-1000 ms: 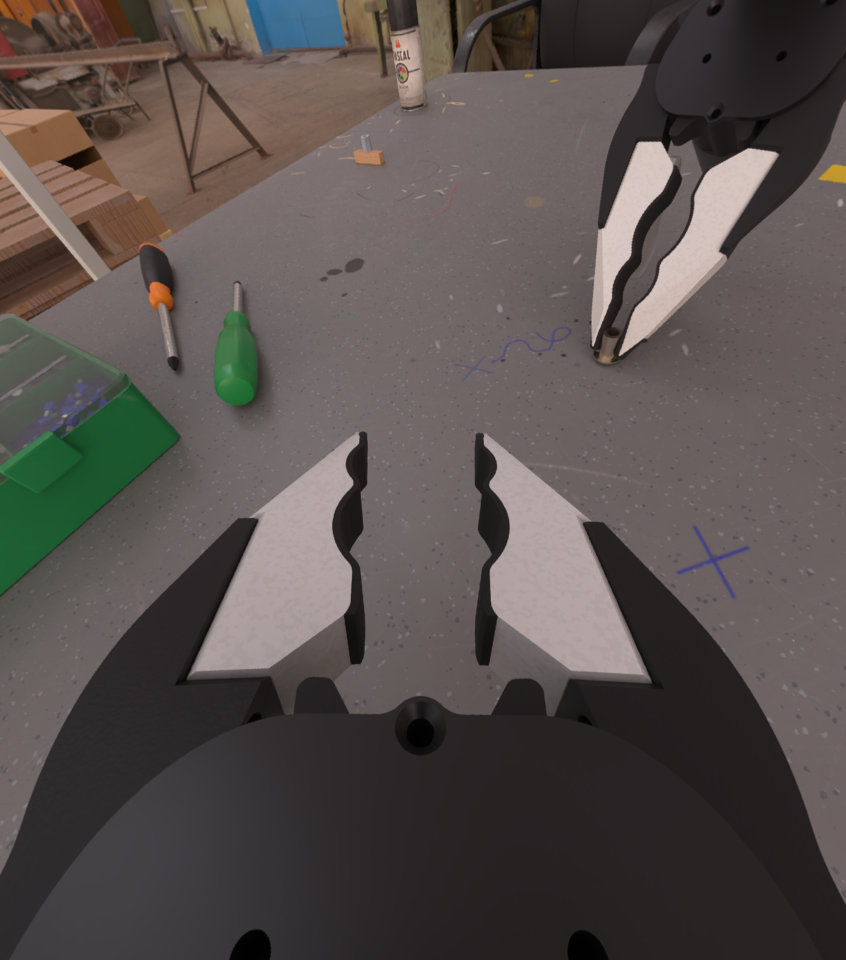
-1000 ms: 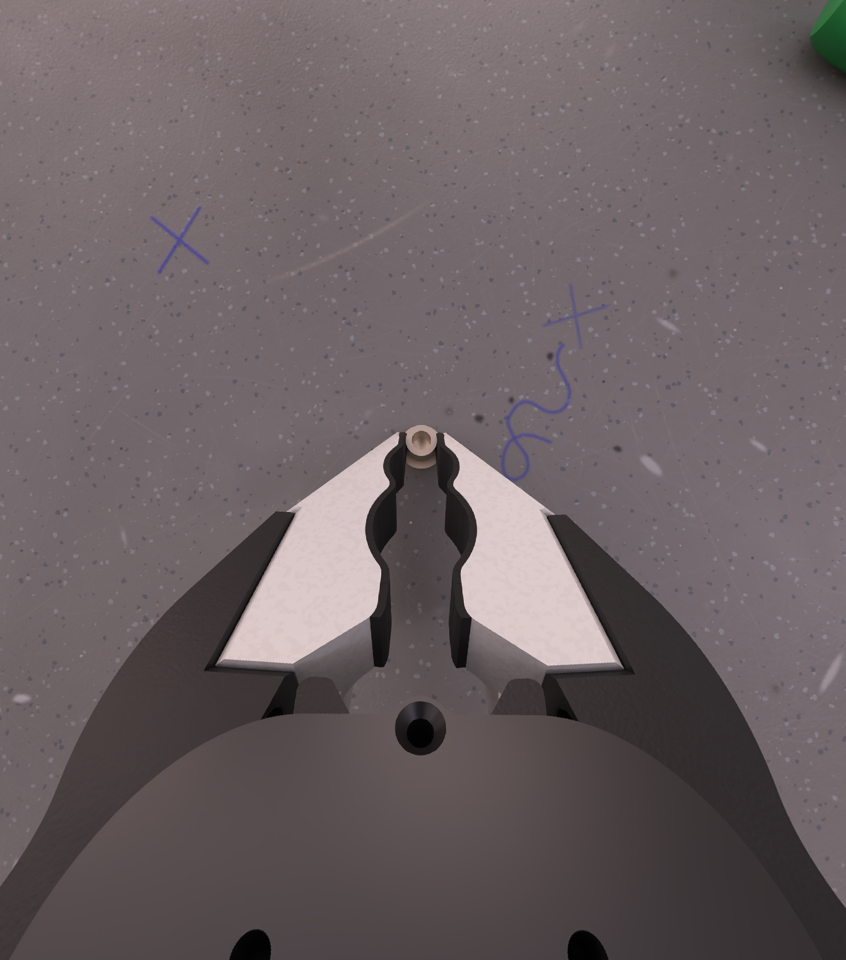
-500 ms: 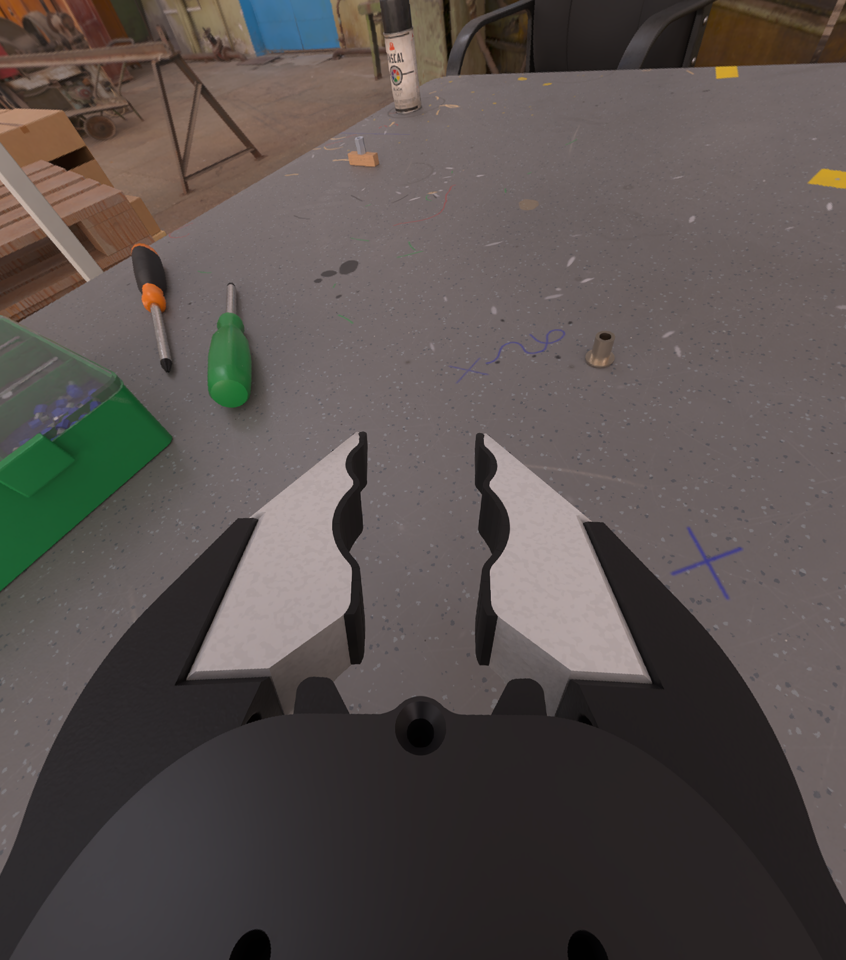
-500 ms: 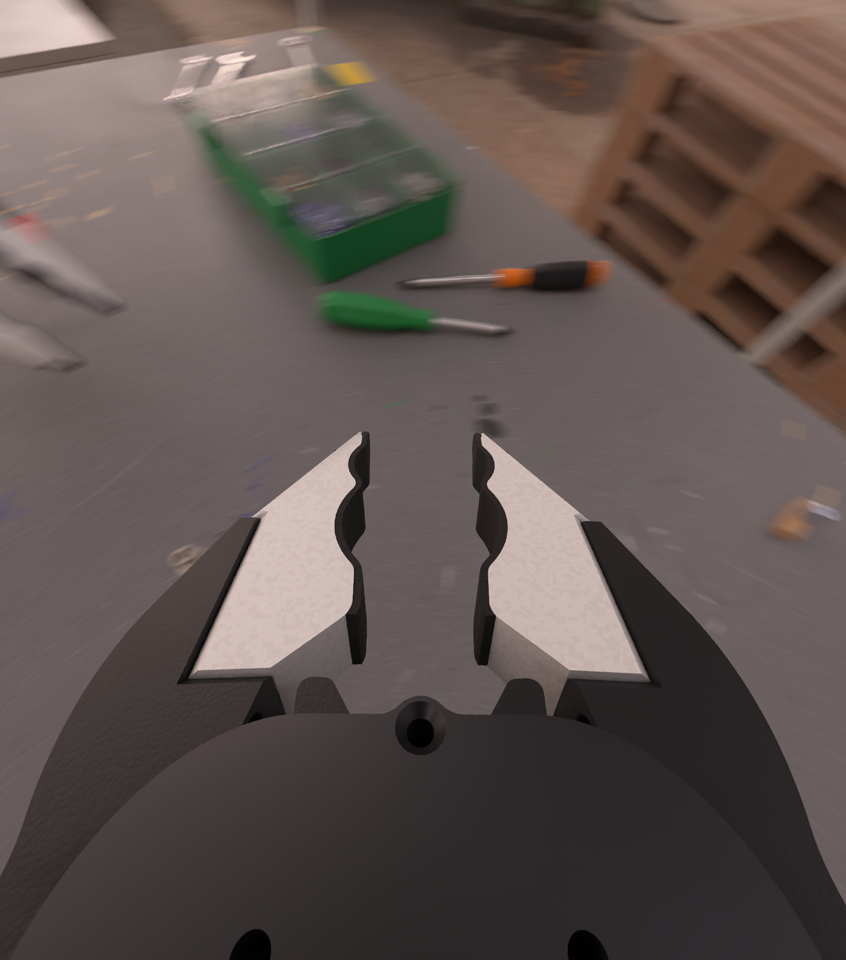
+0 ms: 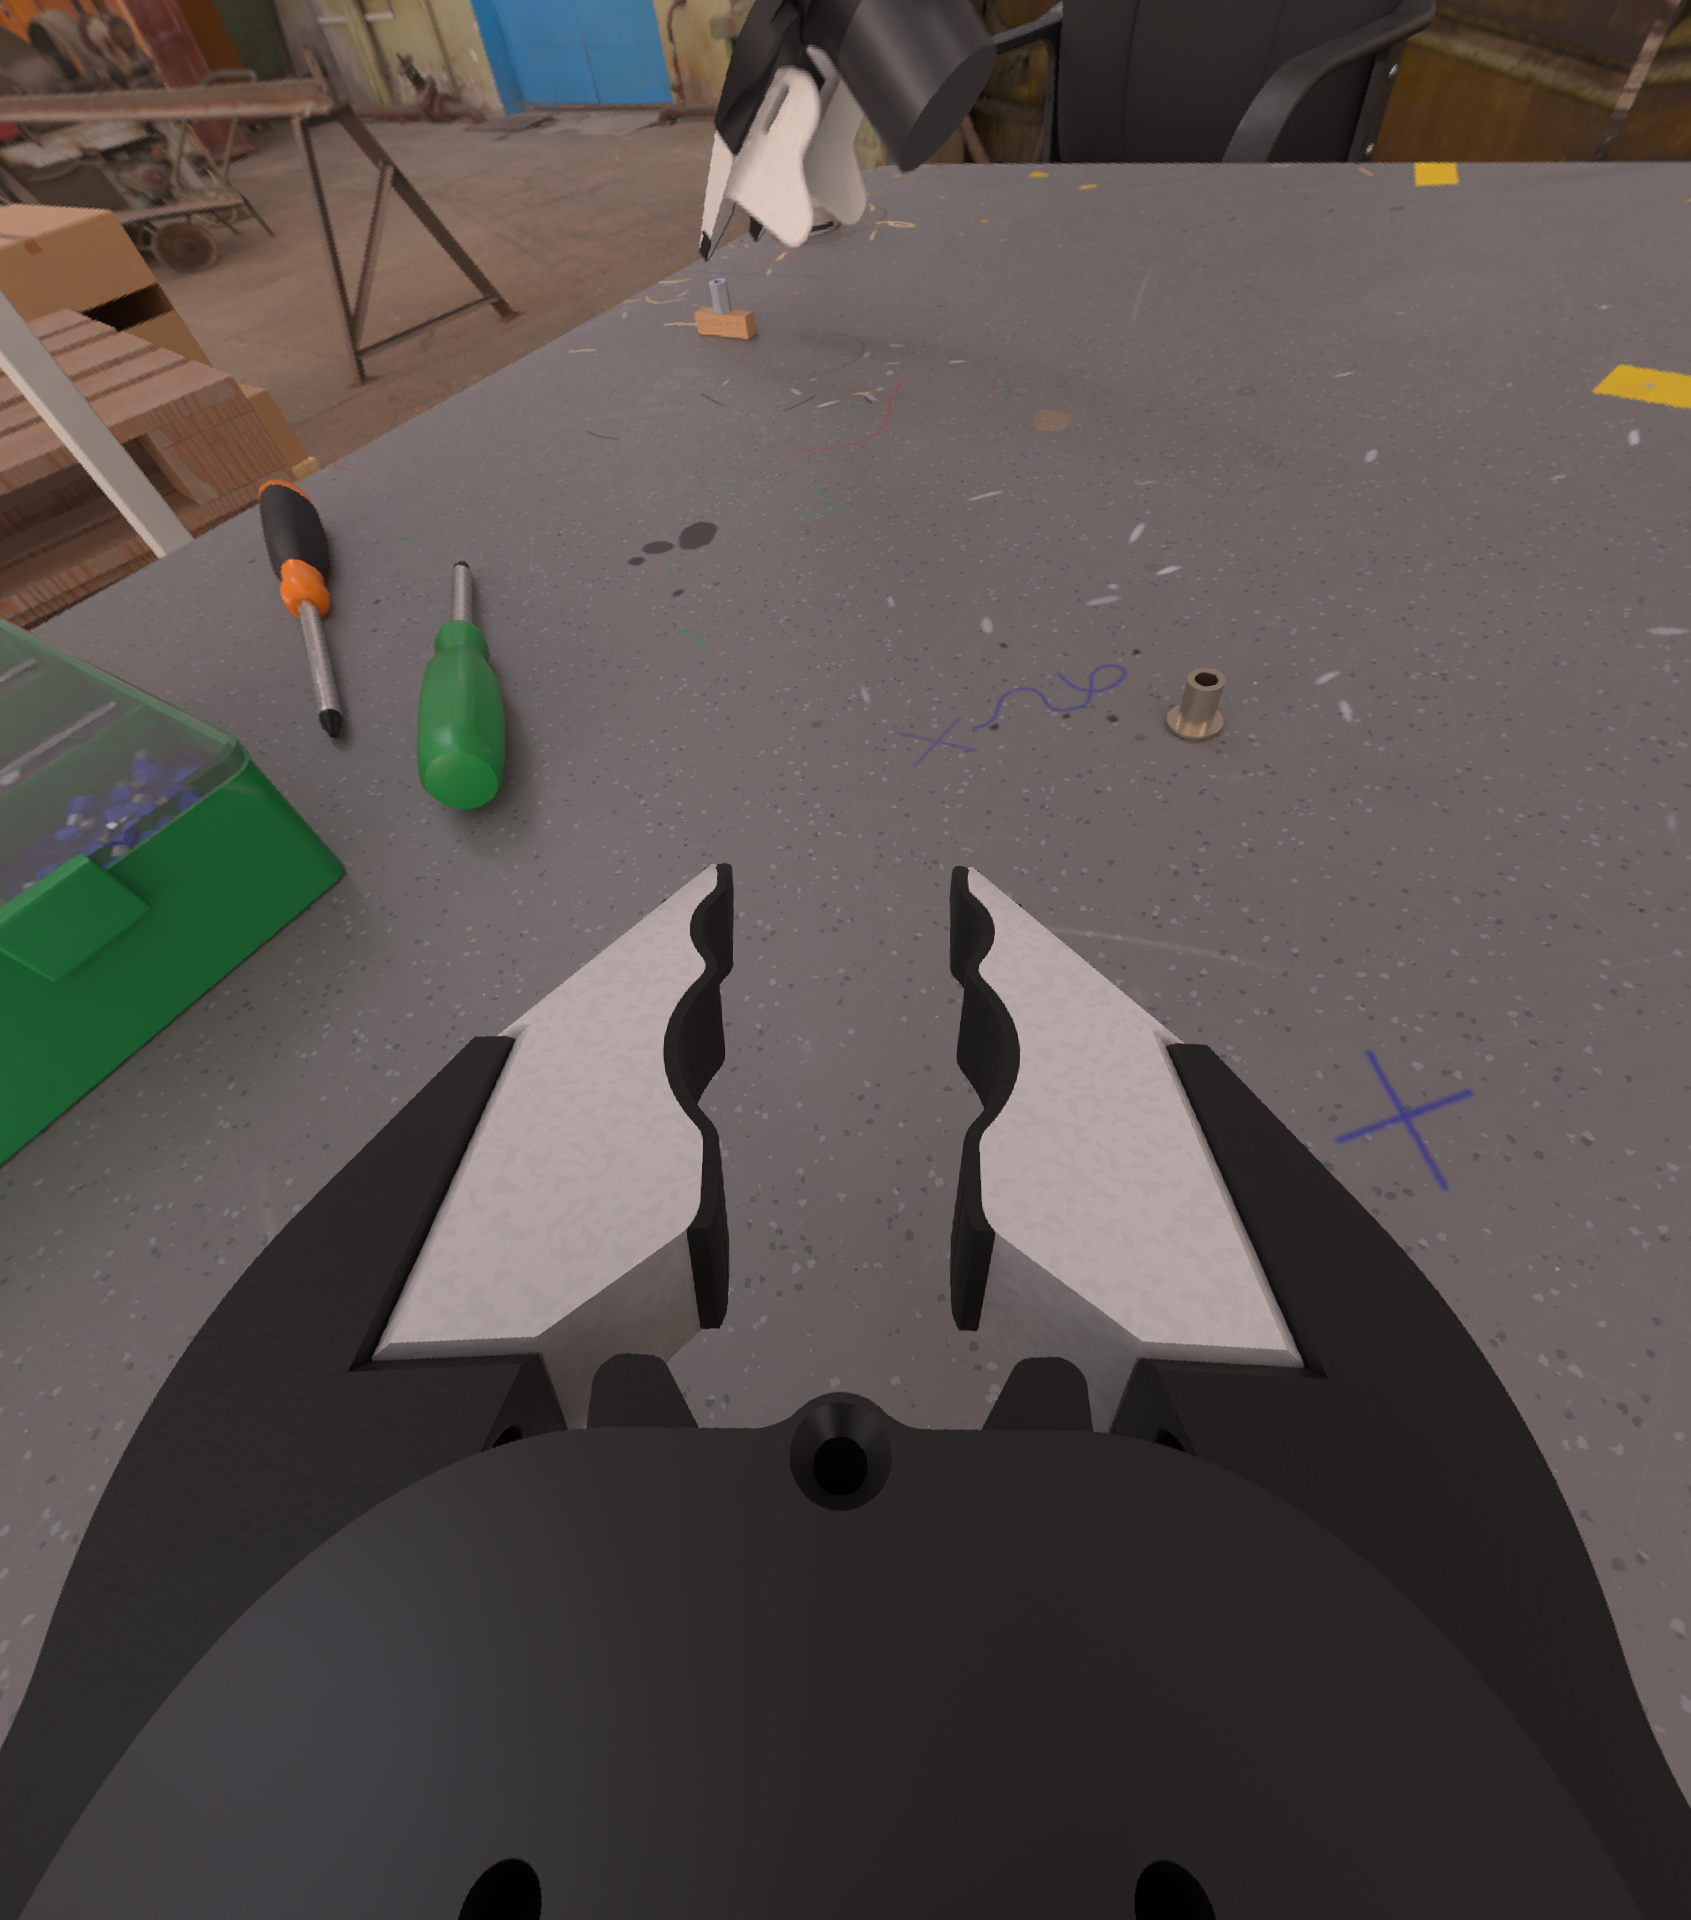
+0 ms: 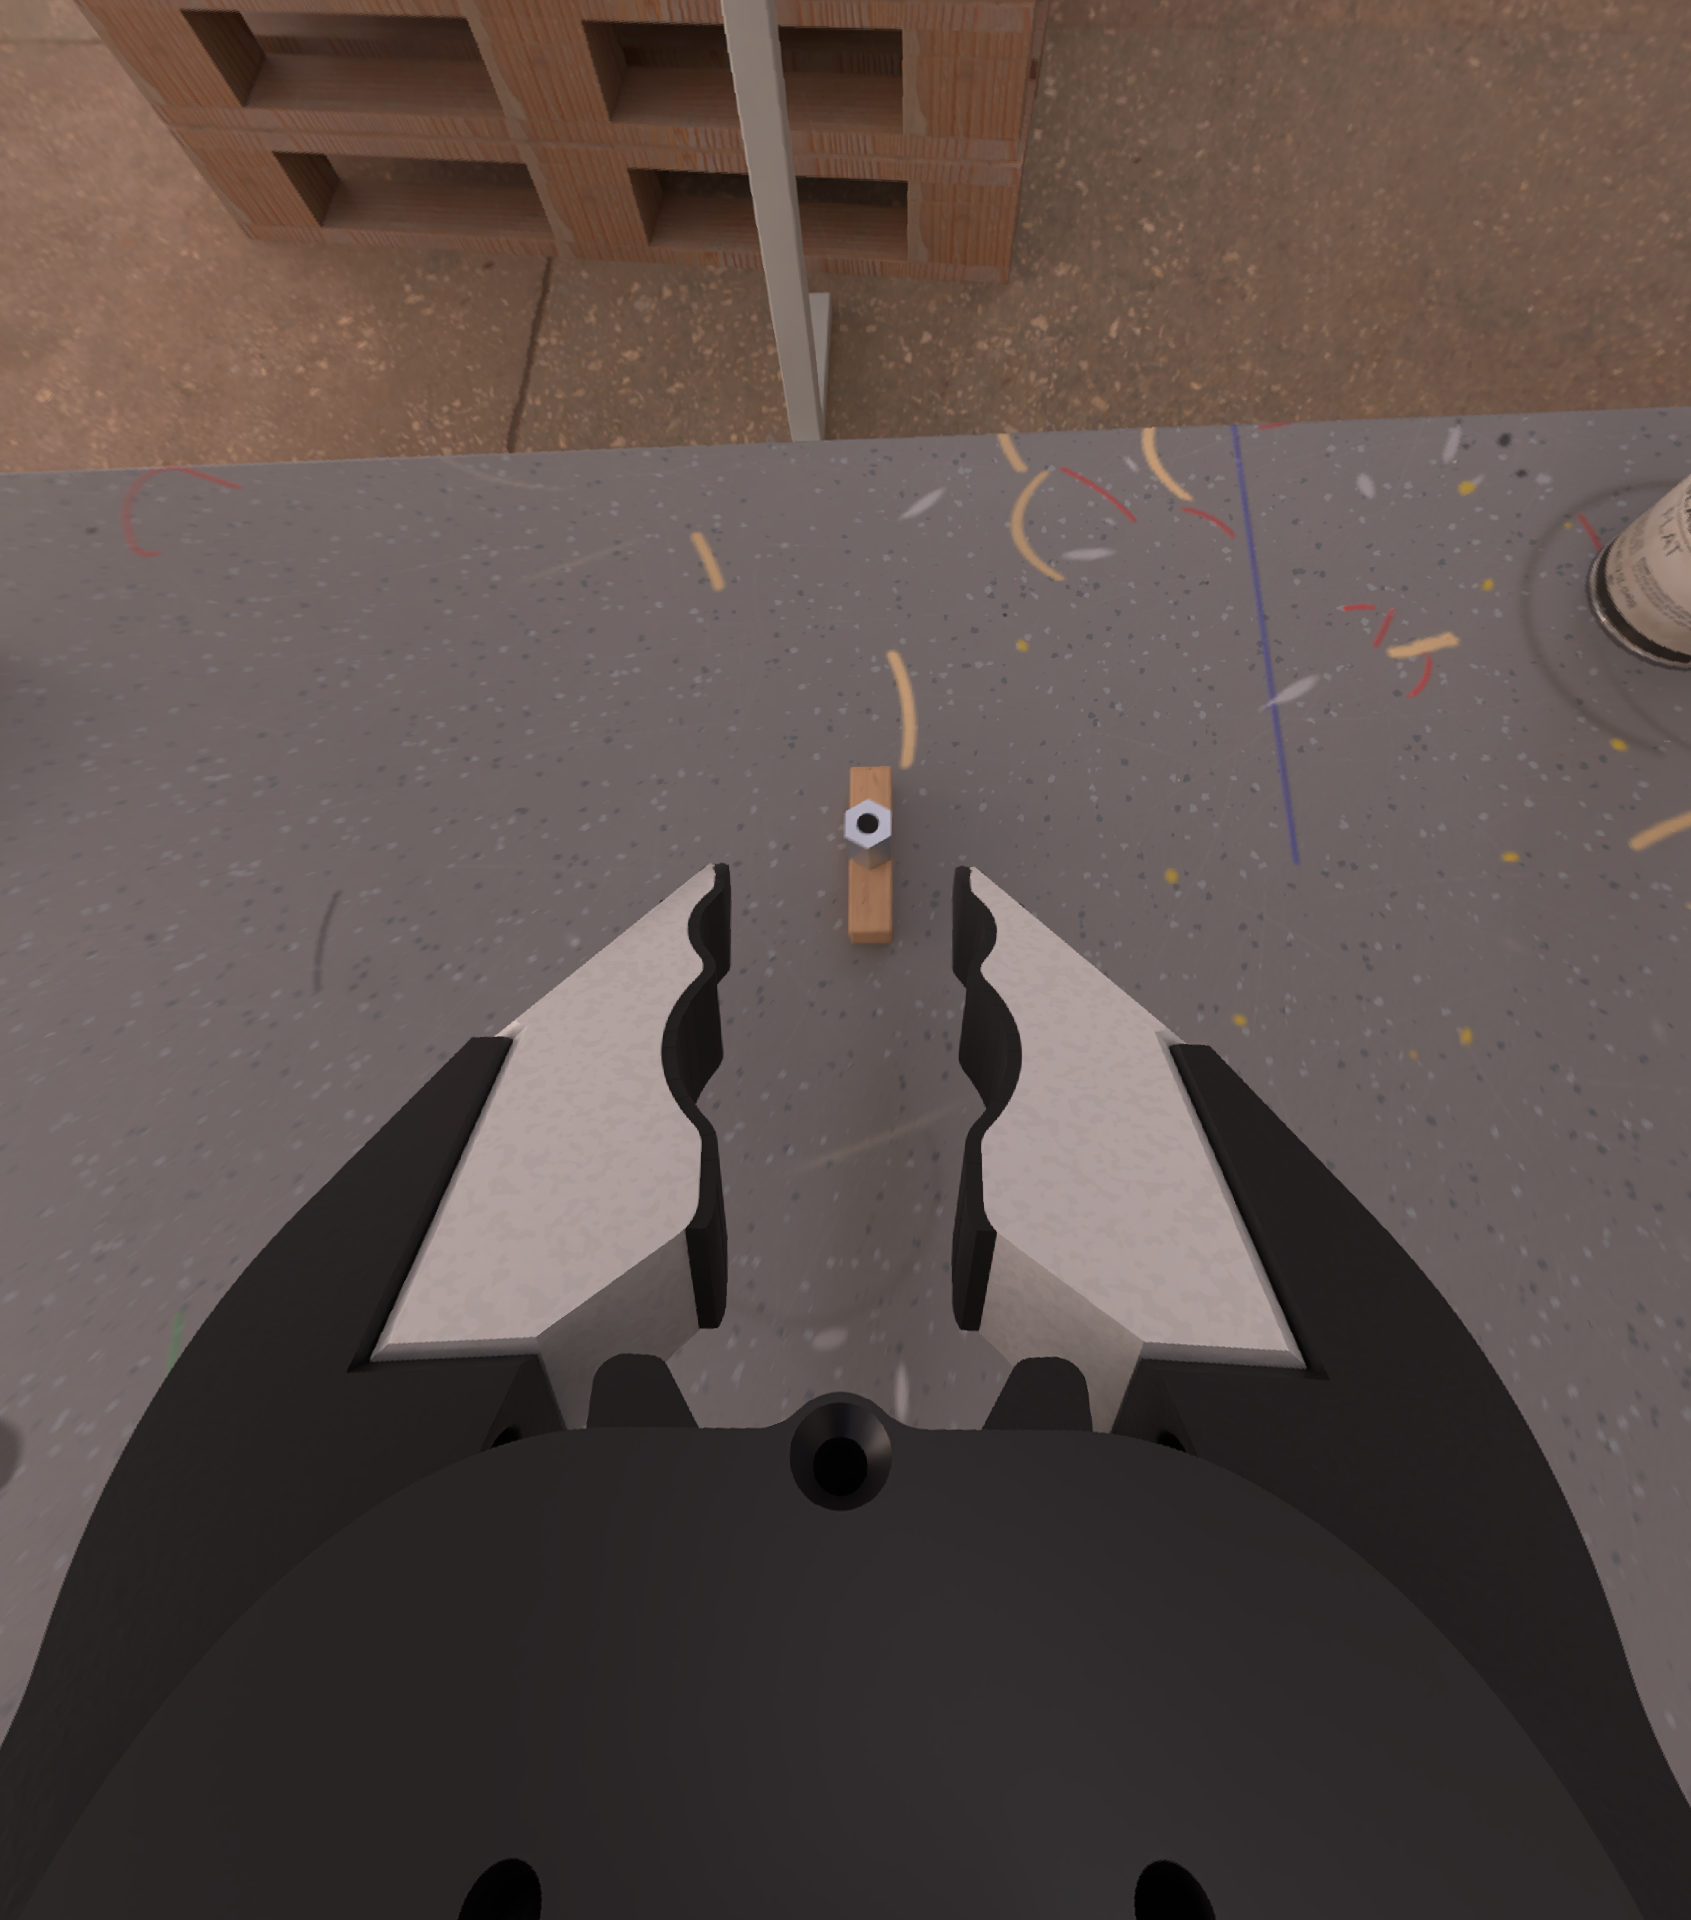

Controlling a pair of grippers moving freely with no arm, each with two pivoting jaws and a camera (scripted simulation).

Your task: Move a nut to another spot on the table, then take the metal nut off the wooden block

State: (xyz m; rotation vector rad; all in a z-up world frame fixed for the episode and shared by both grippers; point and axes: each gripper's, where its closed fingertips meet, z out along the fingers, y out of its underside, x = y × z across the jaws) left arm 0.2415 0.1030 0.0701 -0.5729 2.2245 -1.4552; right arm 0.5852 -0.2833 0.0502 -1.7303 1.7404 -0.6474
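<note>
Hovering above the far part of the grey surface, the right gripper is looking down with its two fingers apart and nothing between them. Just ahead of the fingertips, at twelve o'clock in the right wrist view, the metal nut is standing on the wooden block, so this step is not yet done.

The first step seems to be finished, as far as I can judge: the brass-coloured nut is standing alone on the surface, at about one o'clock from the left gripper, just beside a blue scribble, and no gripper is touching it. The left gripper is also empty, its fingers apart, and it is waiting low over the surface.

About direction: the metal nut is upright, its long axis is pointing up toward the camera, and its hole is showing as a dark dot in the hexagon top. The wooden block is lying flat, with its long axis running from twelve to six o'clock in the right wrist view, in line with the gap of the fingers. The brass-coloured nut is upright too, with the wide flange down and the open hole on top.

What is left, I think, is descending, closing on the hexagon sides and lifting the metal nut away from the block.
</note>
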